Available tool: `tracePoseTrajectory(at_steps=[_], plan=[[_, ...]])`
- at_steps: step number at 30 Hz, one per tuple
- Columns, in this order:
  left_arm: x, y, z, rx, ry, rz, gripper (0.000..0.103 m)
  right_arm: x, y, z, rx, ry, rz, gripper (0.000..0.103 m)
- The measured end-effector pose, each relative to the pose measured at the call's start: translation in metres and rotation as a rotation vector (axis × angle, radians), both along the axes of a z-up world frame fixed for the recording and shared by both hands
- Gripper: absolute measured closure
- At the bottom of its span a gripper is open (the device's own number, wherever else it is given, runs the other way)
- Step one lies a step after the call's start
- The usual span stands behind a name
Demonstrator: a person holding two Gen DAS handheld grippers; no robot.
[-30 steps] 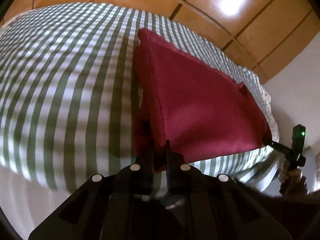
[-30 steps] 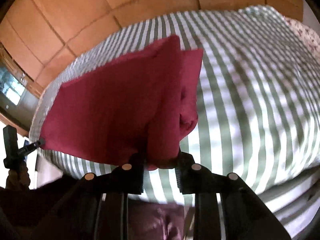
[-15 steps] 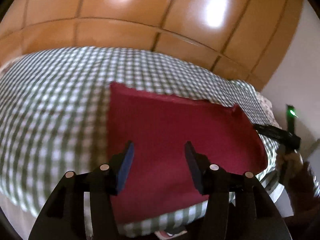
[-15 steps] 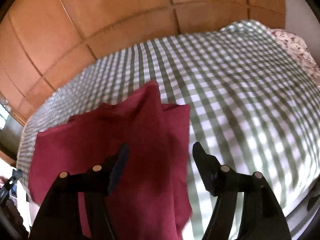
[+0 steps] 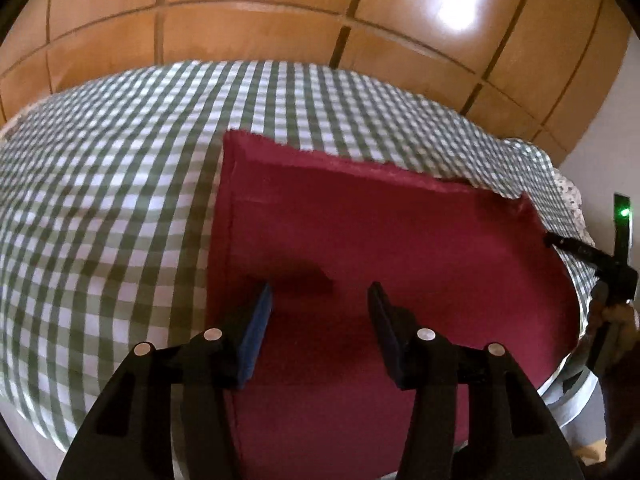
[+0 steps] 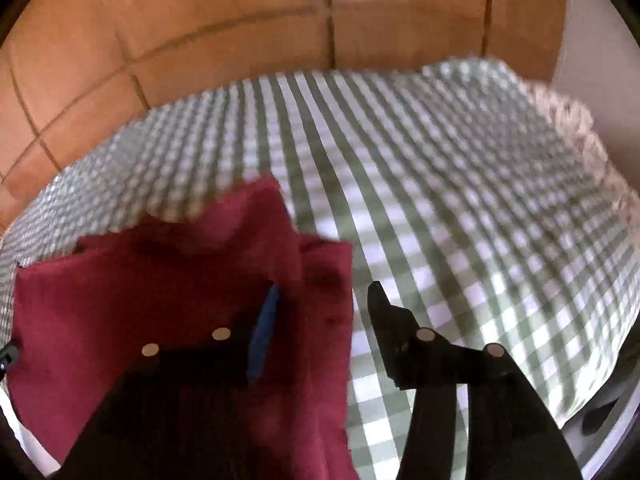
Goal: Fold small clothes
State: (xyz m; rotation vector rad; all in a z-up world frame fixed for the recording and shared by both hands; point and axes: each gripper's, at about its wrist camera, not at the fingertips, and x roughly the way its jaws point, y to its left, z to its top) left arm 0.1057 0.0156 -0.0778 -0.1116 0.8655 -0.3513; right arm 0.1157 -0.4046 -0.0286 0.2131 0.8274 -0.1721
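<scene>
Although both grippers hover empty, the soft, light dark-red folded cloth garment (image 5: 380,248) lies flat on the green-and-white checked bedcover (image 5: 112,208). Left gripper (image 5: 320,300) half open; right gripper (image 6: 324,300) jaws opening. Its nine o'clock hem looks easiest to pinch.

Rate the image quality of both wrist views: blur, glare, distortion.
Left wrist view: sharp; bright glare spot on the wooden panelling; fisheye bulges the checked cloth; the gripper's fingers cast a shadow on the red garment. Right wrist view: motion-blurred throughout, the garment's edges smeared, faint glare on the panelling at the top.
</scene>
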Motion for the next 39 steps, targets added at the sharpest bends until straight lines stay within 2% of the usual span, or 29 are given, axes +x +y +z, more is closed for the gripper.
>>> tracePoseTrajectory(at_steps=[5, 8, 10, 13, 15, 18, 21, 25, 27, 30, 32, 34, 37, 39], plan=[[0.0, -0.005, 0.0, -0.009, -0.018, -0.001, 0.054, 0.009, 0.071, 0.008, 0.052, -0.021, 0.251, 0.05], [0.005, -0.011, -0.004, 0.014, -0.019, -0.001, 0.054, 0.026, 0.122, -0.004, 0.069, 0.032, 0.408, 0.047], [0.011, -0.011, -0.01, 0.033, -0.004, 0.012, 0.053, 0.041, 0.146, -0.017, 0.037, 0.066, 0.447, 0.043], [0.019, -0.005, -0.017, 0.03, 0.012, 0.037, 0.053, 0.076, 0.154, -0.034, 0.035, 0.134, 0.41, 0.039], [0.024, 0.0, -0.02, 0.041, 0.018, 0.061, 0.053, 0.098, 0.149, -0.043, 0.037, 0.164, 0.351, 0.04], [0.025, 0.012, -0.019, -0.014, 0.024, 0.077, 0.054, 0.109, 0.15, -0.05, 0.01, 0.146, 0.332, 0.038], [0.023, 0.032, -0.014, 0.021, 0.008, 0.157, 0.055, 0.102, 0.16, -0.056, -0.054, 0.097, 0.337, 0.035], [0.004, 0.077, -0.005, -0.072, 0.005, 0.215, 0.055, 0.107, 0.156, -0.059, -0.024, 0.086, 0.339, 0.034], [-0.013, 0.088, 0.004, -0.078, -0.032, 0.201, 0.055, 0.105, 0.158, -0.058, -0.031, 0.079, 0.348, 0.031], [-0.034, 0.084, 0.01, -0.088, -0.069, 0.128, 0.055, 0.102, 0.16, -0.055, -0.037, 0.076, 0.35, 0.029], [-0.045, 0.068, 0.008, -0.053, -0.072, 0.058, 0.055, 0.101, 0.16, -0.055, -0.038, 0.072, 0.349, 0.029], [-0.05, 0.049, -0.005, 0.027, -0.047, 0.012, 0.055, 0.101, 0.162, -0.056, -0.042, 0.069, 0.349, 0.029], [-0.05, 0.04, -0.038, 0.123, 0.039, 0.019, 0.055, 0.099, 0.162, -0.055, -0.043, 0.063, 0.348, 0.029], [-0.055, 0.05, -0.046, 0.078, 0.045, 0.04, 0.055, 0.098, 0.162, -0.055, -0.045, 0.06, 0.346, 0.029]])
